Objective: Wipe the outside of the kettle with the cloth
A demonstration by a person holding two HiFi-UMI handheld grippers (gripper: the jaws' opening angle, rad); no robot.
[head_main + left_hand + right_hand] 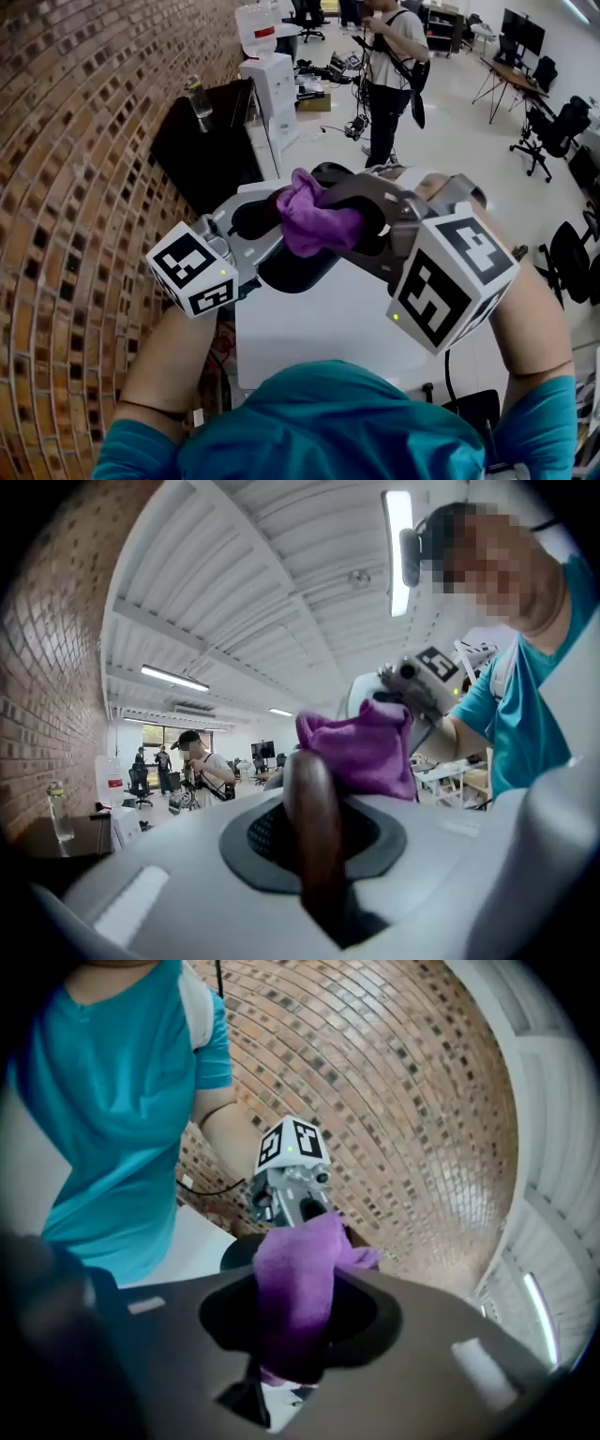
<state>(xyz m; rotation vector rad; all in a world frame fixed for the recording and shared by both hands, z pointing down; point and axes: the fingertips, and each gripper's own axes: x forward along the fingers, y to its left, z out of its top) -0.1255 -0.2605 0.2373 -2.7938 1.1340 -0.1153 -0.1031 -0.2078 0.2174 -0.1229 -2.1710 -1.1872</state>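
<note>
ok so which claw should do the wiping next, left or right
Right, I'd say. The right claw is shut on the purple cloth, up by the kettle; the left claw is clamped on the handle, so it's busy.

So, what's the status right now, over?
Left gripper shut on kettle handle. Right gripper shut on purple cloth. Cloth by top of kettle, nothing between.

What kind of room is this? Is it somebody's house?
Not a house. It looks like a big shared office or workshop. There are wheeled office chairs on an open floor, dark screens at the far end, and a water cooler by the brick wall.
</note>
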